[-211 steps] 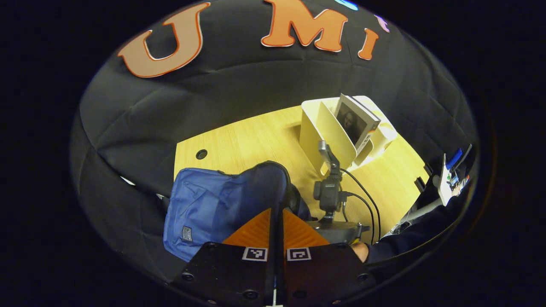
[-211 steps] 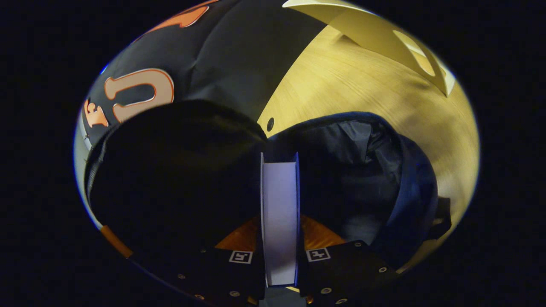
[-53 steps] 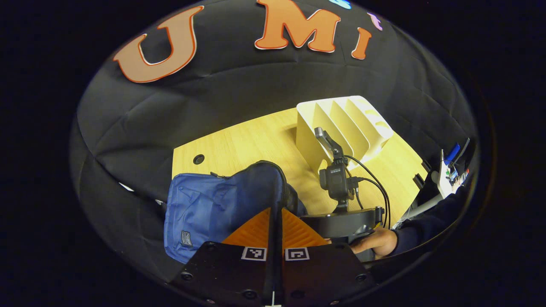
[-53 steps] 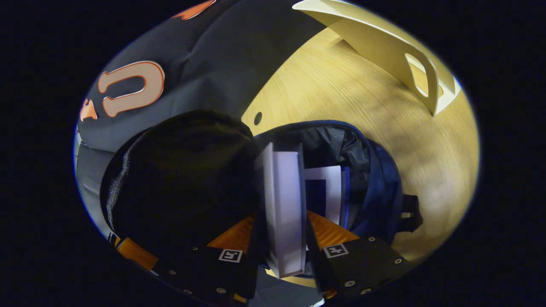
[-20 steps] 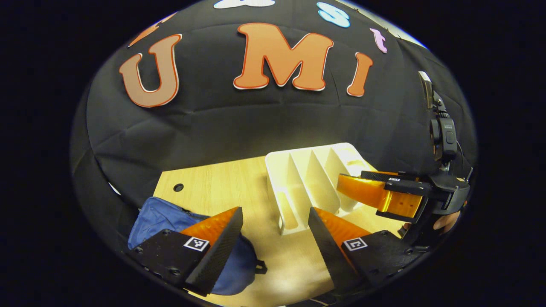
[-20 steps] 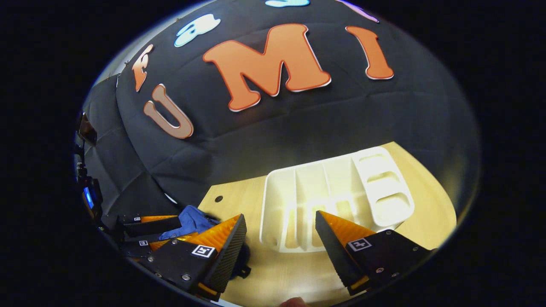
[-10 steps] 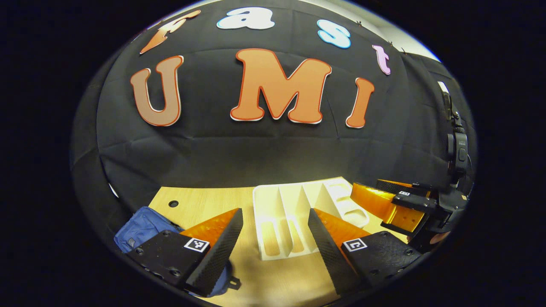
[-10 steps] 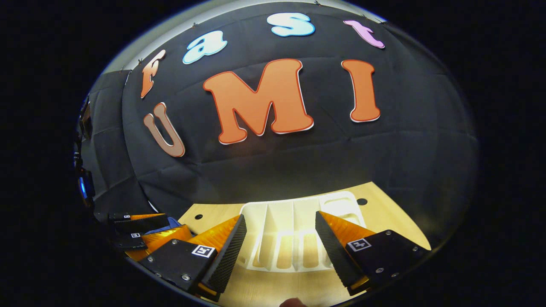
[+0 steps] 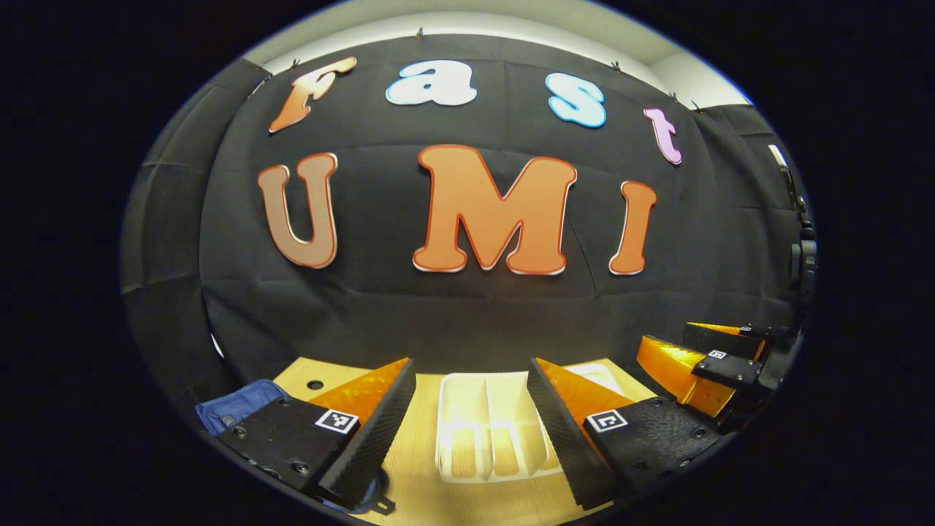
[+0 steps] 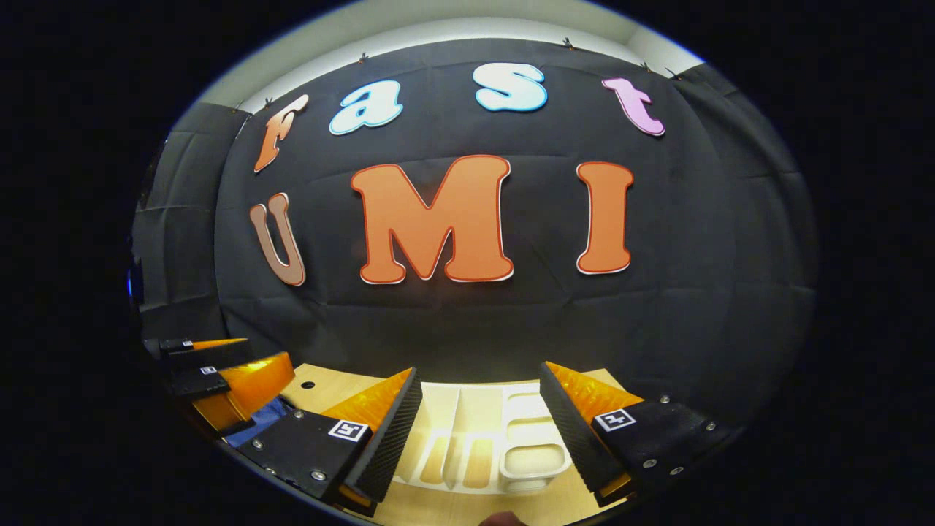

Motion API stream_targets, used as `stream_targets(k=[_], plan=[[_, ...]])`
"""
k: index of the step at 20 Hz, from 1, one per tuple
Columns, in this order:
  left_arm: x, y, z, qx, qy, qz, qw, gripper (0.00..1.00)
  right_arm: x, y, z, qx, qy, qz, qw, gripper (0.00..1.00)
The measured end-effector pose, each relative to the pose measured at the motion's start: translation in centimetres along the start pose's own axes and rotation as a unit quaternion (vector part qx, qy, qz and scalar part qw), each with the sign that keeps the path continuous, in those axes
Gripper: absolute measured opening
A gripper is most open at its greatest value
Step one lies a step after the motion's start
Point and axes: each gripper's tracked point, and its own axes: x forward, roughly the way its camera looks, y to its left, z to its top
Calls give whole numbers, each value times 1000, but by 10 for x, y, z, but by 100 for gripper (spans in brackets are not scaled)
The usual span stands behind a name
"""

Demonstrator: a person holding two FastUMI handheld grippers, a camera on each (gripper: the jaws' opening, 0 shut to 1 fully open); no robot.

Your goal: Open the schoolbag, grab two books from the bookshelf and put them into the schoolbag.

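Note:
My left gripper (image 9: 470, 365) is open and holds nothing, raised above the wooden table (image 9: 409, 467) and facing the booth wall. Between its fingers sits the white bookshelf (image 9: 467, 416), its slots bare. The blue schoolbag (image 9: 237, 405) lies low at the left, partly behind my left finger. My right gripper (image 10: 479, 370) is also open and bare, level with the left one. The bookshelf (image 10: 504, 435) lies below it, and a bit of the schoolbag (image 10: 259, 425) shows at the lower left. Each gripper appears in the other's view: the right gripper (image 9: 701, 358), the left gripper (image 10: 219, 369).
The black cloth wall (image 9: 467, 307) stands just behind the table's far edge. A small round hole (image 9: 315, 384) marks the tabletop near the bag. A camera mount (image 9: 803, 256) rises over the right gripper at the right edge.
Both grippers let go, the right of the book inside the bag and the left of the bag. They have opened, risen and tilted up; bookshelf and bag have sunk low in both views.

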Motion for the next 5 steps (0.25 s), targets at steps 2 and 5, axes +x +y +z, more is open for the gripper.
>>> stream_targets(k=[2, 5], plan=[[-4, -6, 15, 3, -37, 0, 999, 97, -3, 0, 7, -6, -17, 0, 1000, 97], [-12, 1, 32, 6, -80, 16, 997, 95, -5, -4, 20, -12, -45, -4, 999, 97]])
